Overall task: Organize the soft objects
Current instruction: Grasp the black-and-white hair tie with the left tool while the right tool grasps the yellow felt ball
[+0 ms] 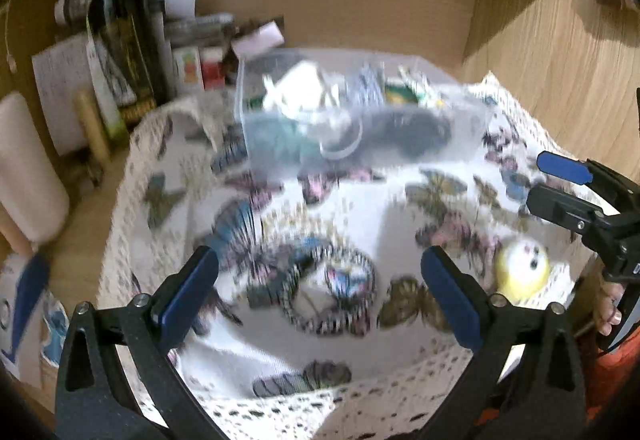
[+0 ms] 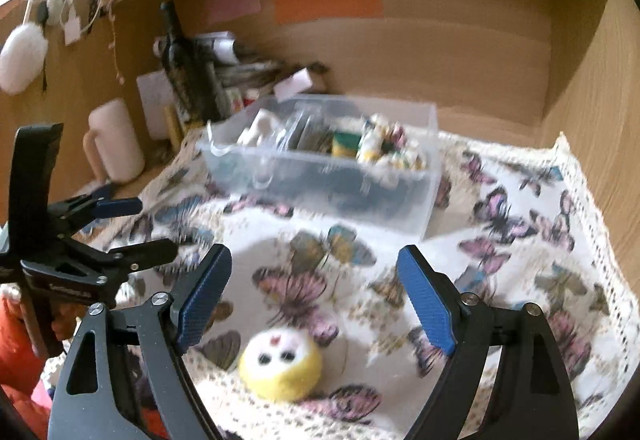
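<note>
- Two blue-padded fingers of the left gripper [image 1: 320,292] sit closest to the camera. They are spread wide apart and hold nothing. Between them, on the cloth, lies a stripy black-and-white hair scrunchie [image 1: 332,296]. The fingers do not touch it.
- Next is the right gripper [image 2: 316,304]. Its fingers are wide apart too, and it holds nothing. A small round yellow plush toy [image 2: 281,366] with a white face and two dark eyes lies on the cloth between them, close to the camera. The fingers do not touch it.
- The big white butterfly cloth [image 2: 500,264] has a lacy edge. It covers the wooden desk [image 1: 560,88], and both soft things lie on it.
- The clear plastic box [image 2: 416,196] stands at the far side of the cloth, well apart from the toy and the scrunchie. It is full of small things, but they are too blurry to name.
- A dark bottle [image 1: 120,40] stands up straight to the left of the box, by the back wall.
- A pale mug [image 2: 114,142] with a handle stands on the desk, left of the cloth.
- Orange, green and pink paper strips [image 2: 328,4] are stuck on the back wall.
- A white fluffy pom-pom [image 2: 22,58] hangs at the top left in the right wrist view.
</note>
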A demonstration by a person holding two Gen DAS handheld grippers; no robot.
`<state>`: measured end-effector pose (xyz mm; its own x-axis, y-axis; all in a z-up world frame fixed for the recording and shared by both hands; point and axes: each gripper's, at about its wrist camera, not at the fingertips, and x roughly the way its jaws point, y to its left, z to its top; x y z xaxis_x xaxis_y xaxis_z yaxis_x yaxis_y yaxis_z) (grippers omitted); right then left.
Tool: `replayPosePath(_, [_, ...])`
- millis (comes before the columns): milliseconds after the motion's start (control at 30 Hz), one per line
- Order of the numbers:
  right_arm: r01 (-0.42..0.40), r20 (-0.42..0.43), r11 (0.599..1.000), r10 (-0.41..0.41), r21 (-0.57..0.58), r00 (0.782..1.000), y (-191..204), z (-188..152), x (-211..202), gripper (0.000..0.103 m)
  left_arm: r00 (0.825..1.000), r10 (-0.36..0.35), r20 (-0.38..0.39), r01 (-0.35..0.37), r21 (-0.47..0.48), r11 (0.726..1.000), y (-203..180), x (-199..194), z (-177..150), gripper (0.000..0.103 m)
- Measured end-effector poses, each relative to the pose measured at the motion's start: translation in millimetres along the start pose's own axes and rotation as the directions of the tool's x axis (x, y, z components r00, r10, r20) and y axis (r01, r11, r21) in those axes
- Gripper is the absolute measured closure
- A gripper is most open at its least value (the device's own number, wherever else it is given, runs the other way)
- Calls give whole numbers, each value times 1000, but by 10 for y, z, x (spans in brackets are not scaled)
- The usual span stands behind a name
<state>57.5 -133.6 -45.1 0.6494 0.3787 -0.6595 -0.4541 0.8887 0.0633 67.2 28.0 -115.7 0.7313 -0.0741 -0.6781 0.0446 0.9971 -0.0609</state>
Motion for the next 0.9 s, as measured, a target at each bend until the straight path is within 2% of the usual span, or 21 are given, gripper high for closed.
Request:
replayPosePath(233, [-33, -93, 999, 33, 0, 995, 118, -286, 151, 20, 999, -19, -27, 19, -20, 1000, 24, 139, -185, 1])
replayPosePath(300, [-51, -122, 999, 51, -1, 991, 137, -356, 198, 20, 999, -33, -16, 33, -11, 999, 6, 136, -202, 13])
replayPosePath(367, [-56, -143, 998, 55, -7, 988, 150, -406, 228, 21, 999, -40, -26, 41, 20, 999, -34, 150, -216, 32])
replayPosePath(433, [-50, -151, 999, 47, -16, 987, 157, -435, 238, 25, 998, -46, -31, 47, 29, 998, -44, 168, -229, 42])
replayPosePath(467, [-47, -155, 999, 43, -21, 987, 155, -445, 244, 33, 999, -42, -29, 43, 29, 999, -43, 170, -241, 49])
replayPosePath(500, [-43, -158, 999, 39, -23, 987, 152, -451, 248, 41, 999, -41, -26, 41, 29, 999, -34, 169, -248, 52])
replayPosePath(567, [-28, -153, 999, 24, -25, 988, 139, -458, 234, 52, 999, -38, -19, 38, 22, 999, -11, 156, -254, 65])
replayPosePath(600, [-30, -152, 999, 27, -22, 988, 126, -456, 228, 59, 999, -42, -16, 42, 14, 999, 7, 146, -254, 68])
replayPosePath(733, [-41, -139, 999, 42, 8, 989, 77, -439, 223, 60, 999, -40, -7, 40, 19, 999, 24, 125, -247, 79])
replayPosePath(900, [-31, -99, 999, 32, 17, 995, 53, -356, 172, 61, 999, -23, 32, 22, 42, 999, 5, 53, -202, 83])
